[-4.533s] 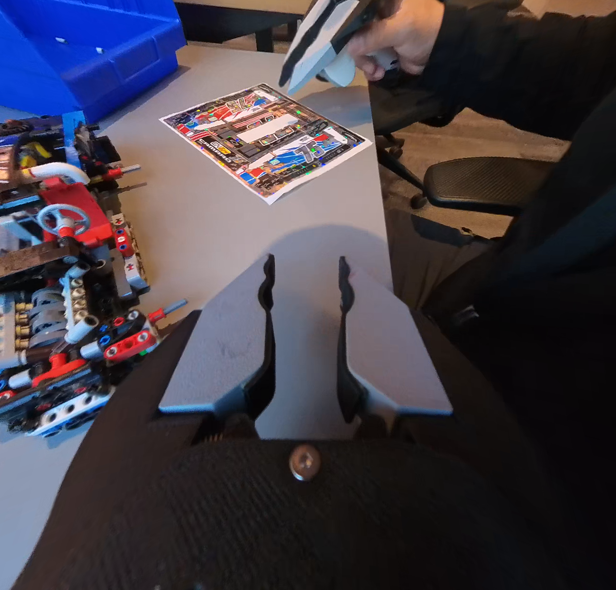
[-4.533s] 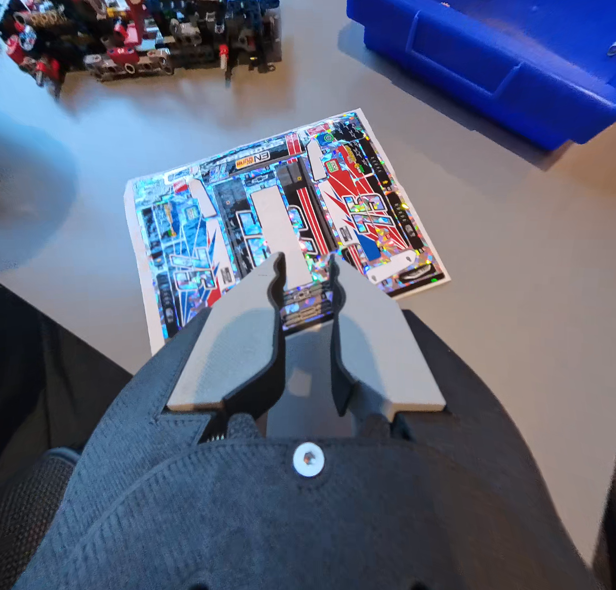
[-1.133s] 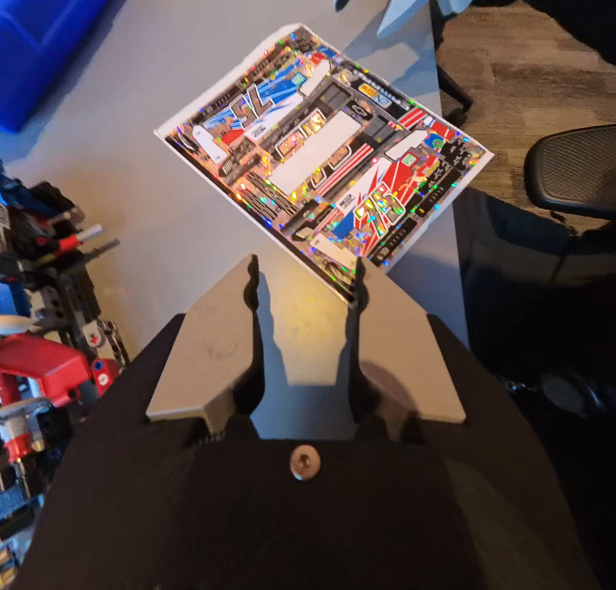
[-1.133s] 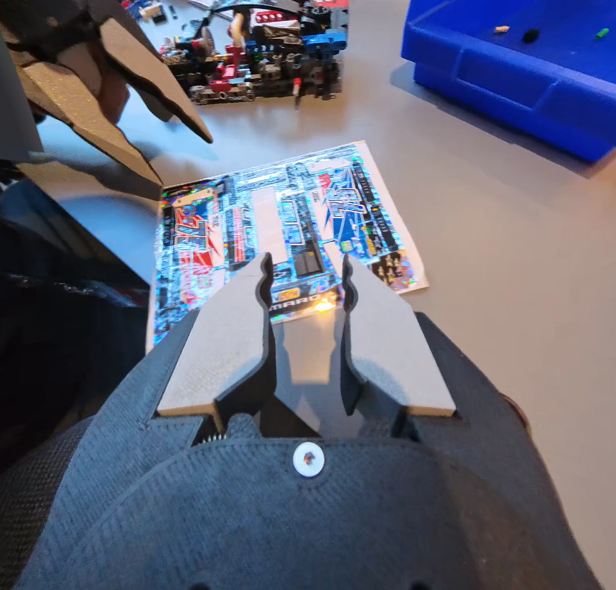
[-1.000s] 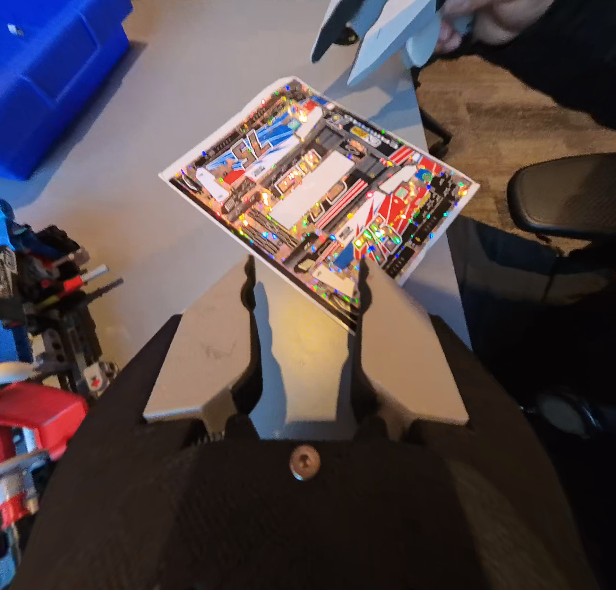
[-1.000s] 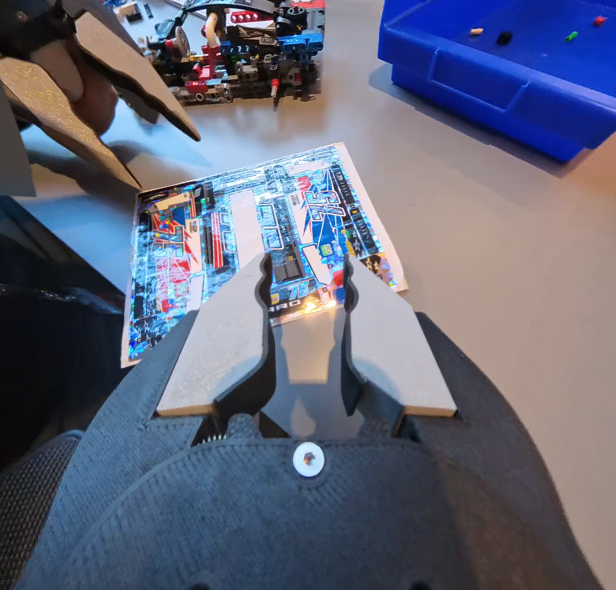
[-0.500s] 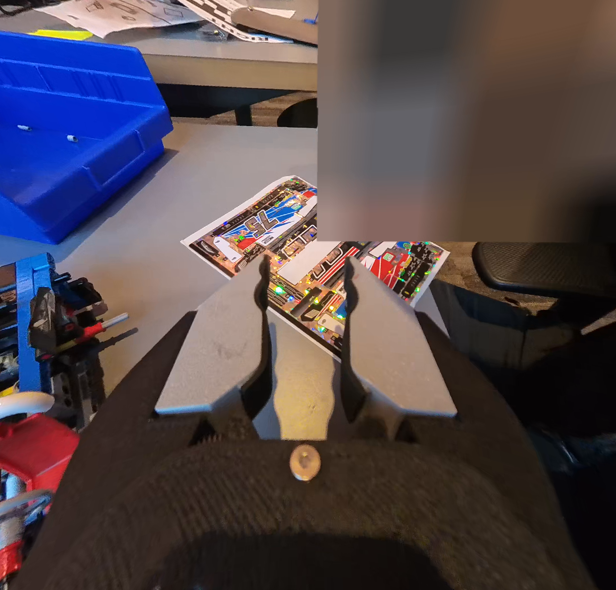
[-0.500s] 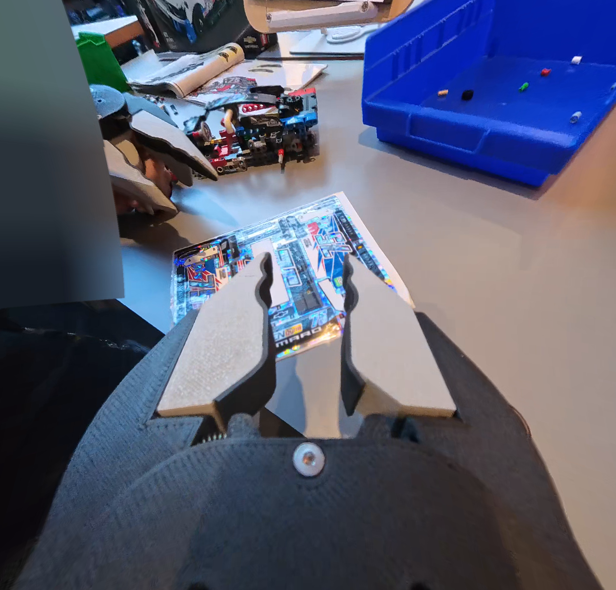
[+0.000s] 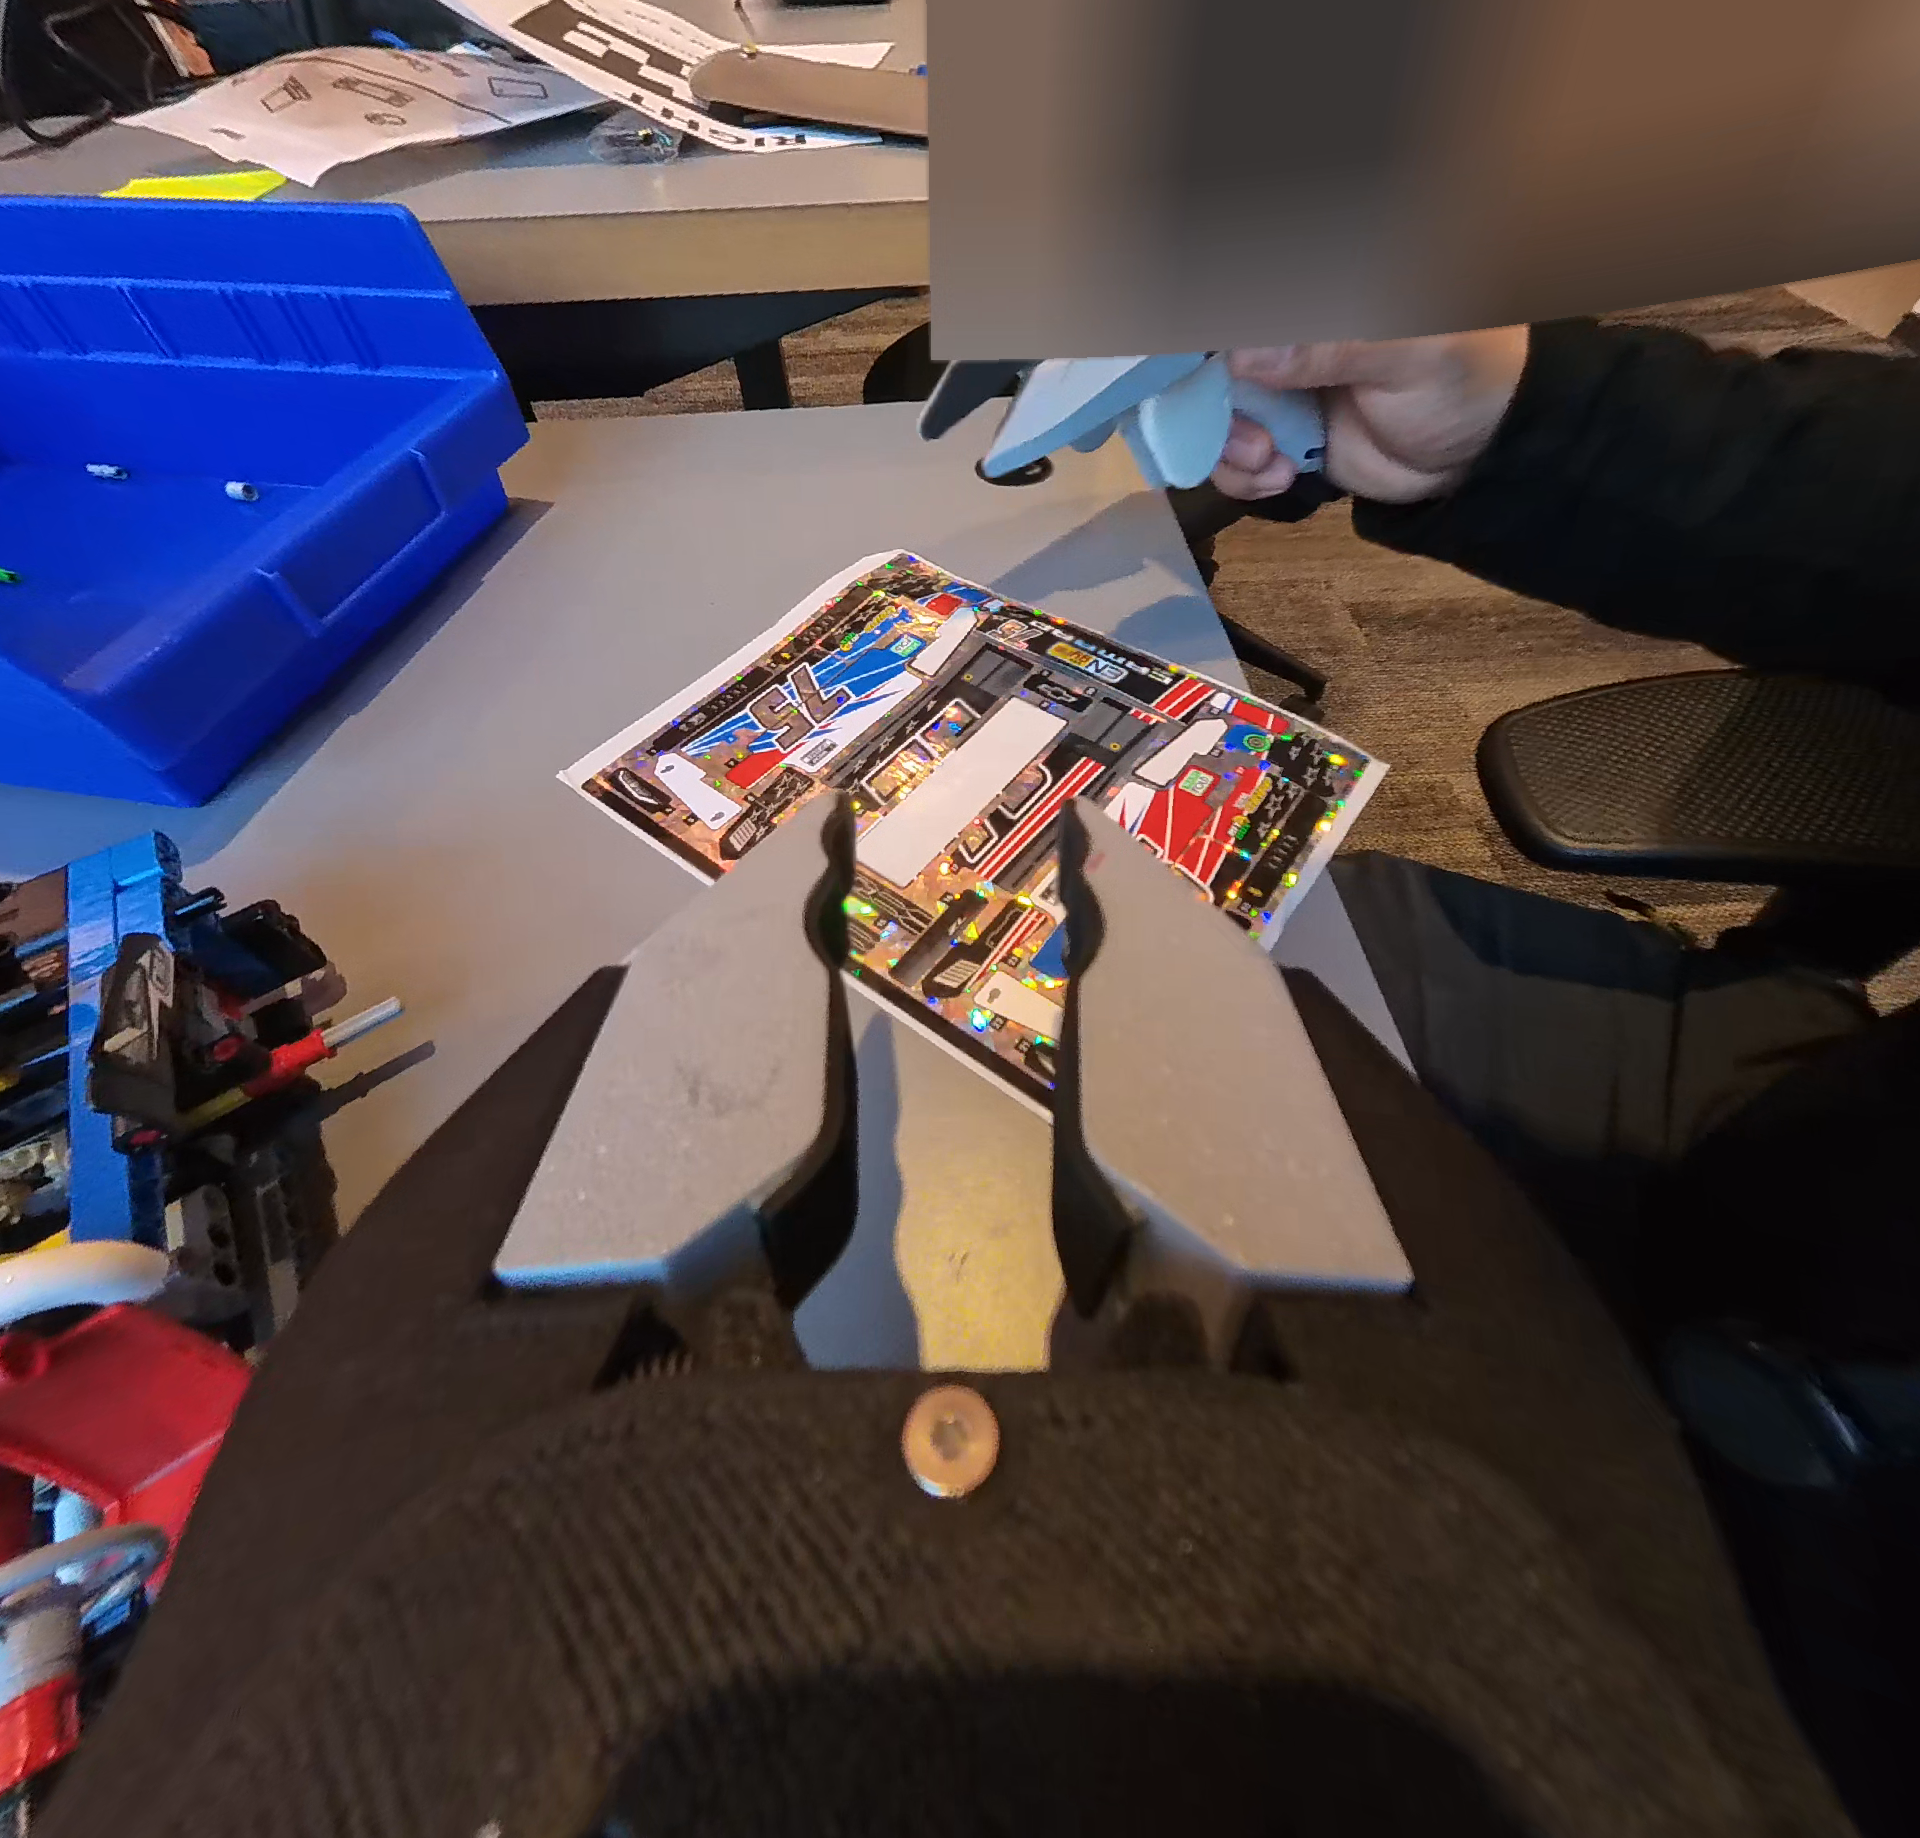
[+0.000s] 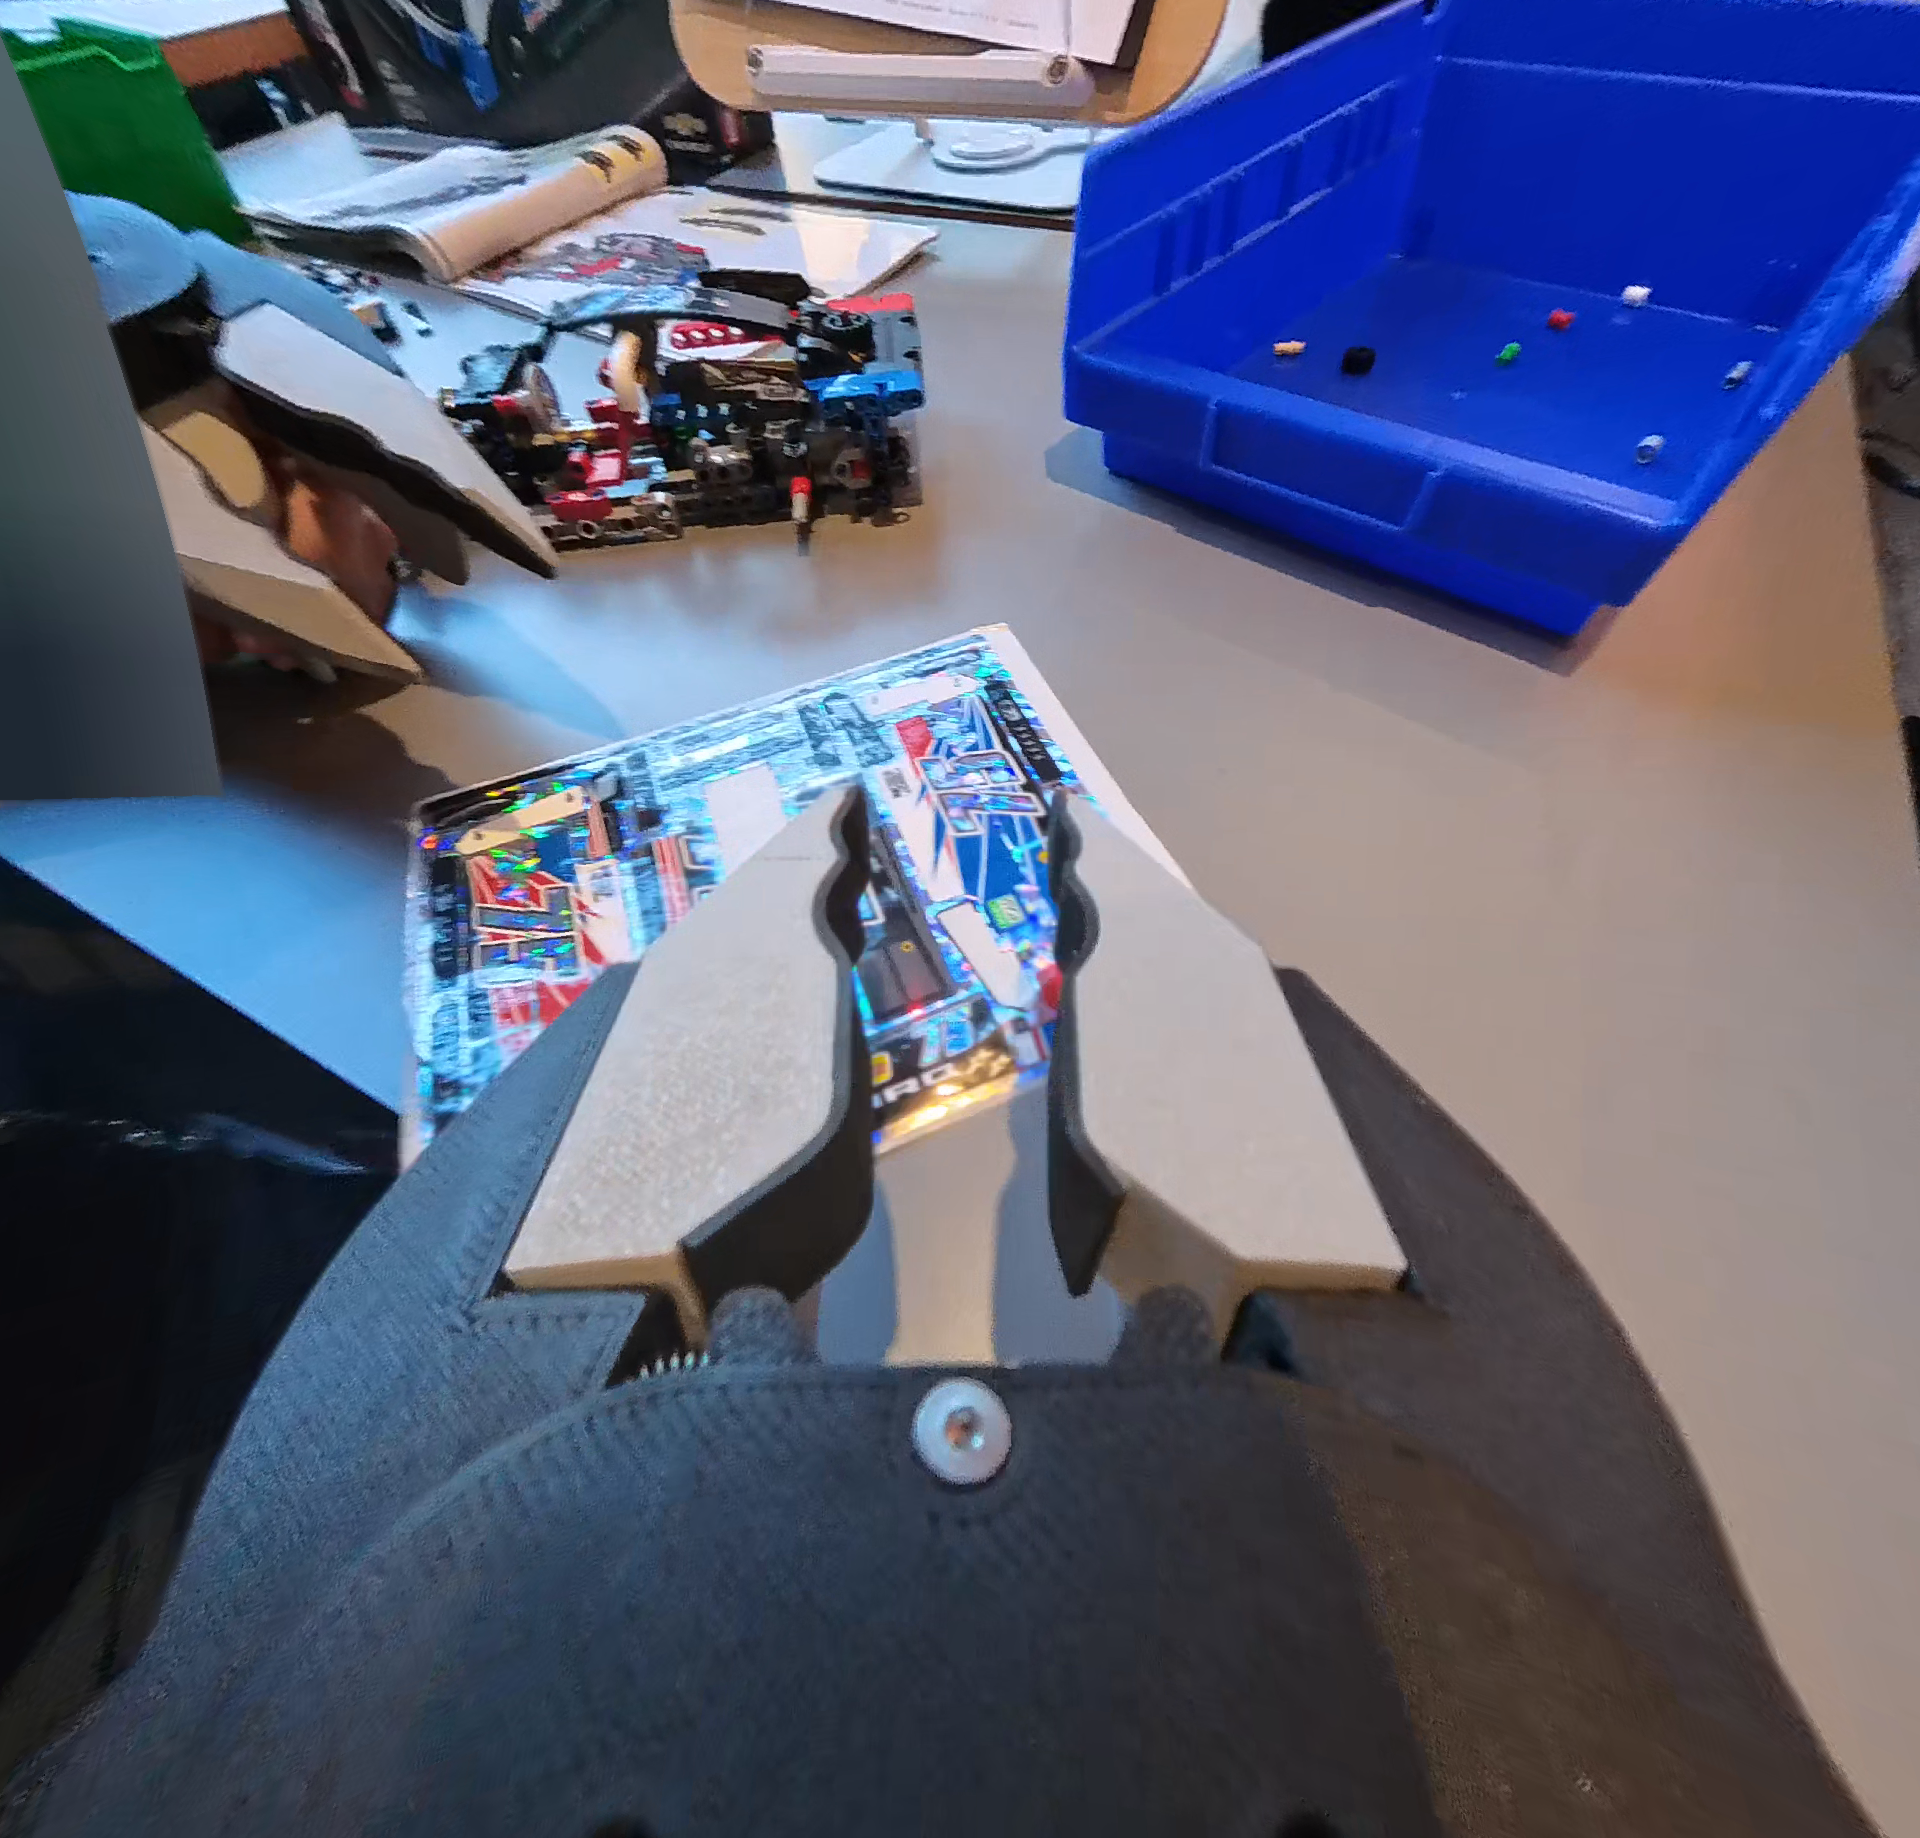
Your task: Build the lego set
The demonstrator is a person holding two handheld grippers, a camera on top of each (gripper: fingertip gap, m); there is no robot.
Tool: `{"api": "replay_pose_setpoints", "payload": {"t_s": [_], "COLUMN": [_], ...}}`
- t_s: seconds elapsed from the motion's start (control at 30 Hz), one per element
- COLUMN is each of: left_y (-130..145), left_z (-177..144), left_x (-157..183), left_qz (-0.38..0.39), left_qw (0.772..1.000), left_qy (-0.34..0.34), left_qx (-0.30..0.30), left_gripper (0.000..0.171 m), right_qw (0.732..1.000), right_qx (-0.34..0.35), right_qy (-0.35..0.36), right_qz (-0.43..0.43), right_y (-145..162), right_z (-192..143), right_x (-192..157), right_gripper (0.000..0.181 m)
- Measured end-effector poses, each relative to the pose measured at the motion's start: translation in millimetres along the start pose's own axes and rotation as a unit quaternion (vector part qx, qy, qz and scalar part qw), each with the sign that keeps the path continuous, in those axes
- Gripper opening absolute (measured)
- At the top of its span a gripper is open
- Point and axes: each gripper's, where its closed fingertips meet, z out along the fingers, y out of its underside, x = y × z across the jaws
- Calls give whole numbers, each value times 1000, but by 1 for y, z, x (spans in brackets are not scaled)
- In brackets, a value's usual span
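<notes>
A shiny holographic sticker sheet (image 9: 987, 749) lies flat near the grey table's edge; it also shows in the right wrist view (image 10: 727, 884). The part-built lego car (image 10: 717, 417) stands beyond it, and its end shows at the left of the left wrist view (image 9: 156, 1040). My left gripper (image 9: 951, 843) is open and empty, raised over the sheet's near edge. My right gripper (image 10: 951, 832) is open and empty above the sheet's other side. Each gripper shows in the other's view: the right one (image 9: 1049, 406) and the left one (image 10: 343, 500).
A blue bin (image 10: 1507, 334) holds several small loose pieces; it also shows in the left wrist view (image 9: 208, 458). An open instruction booklet (image 10: 499, 188), a box and a stand with paper sit behind the car. A black chair (image 9: 1704, 770) stands off the table's edge.
Both grippers have lifted and tilted up, so more of the room shows. The left jaws have narrowed a little since a second ago. The sticker sheet has stayed on the table.
</notes>
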Motion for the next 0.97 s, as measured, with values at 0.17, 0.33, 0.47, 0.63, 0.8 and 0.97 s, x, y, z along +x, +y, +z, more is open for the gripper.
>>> {"api": "replay_pose_setpoints", "payload": {"t_s": [0.17,0.33,0.47,0.63,0.8,0.97], "left_y": [0,-3,-18,-29,-39,-31], "left_z": [1,0,-5,-8,-13,-4], "left_x": [1,-2,-6,-6,-2,11], "left_qz": [7,5,19,1,55,71], "left_qw": [1000,1000,998,994,987,991], "left_qy": [-3,-8,-16,-2,-25,-1], "left_qx": [0,12,63,107,148,112], "left_gripper": [35,32,19,17,0,8], "right_qw": [1000,999,996,996,994,991], "right_qx": [5,16,76,86,97,121], "right_qy": [29,35,39,32,17,15], "right_qz": [-8,16,16,22,43,56], "right_y": [2,-2,-23,-27,-29,-33], "right_z": [4,10,13,17,14,9], "right_x": [29,55,65,69,71,74], "right_gripper": [31,32,29,33,34,33]}}
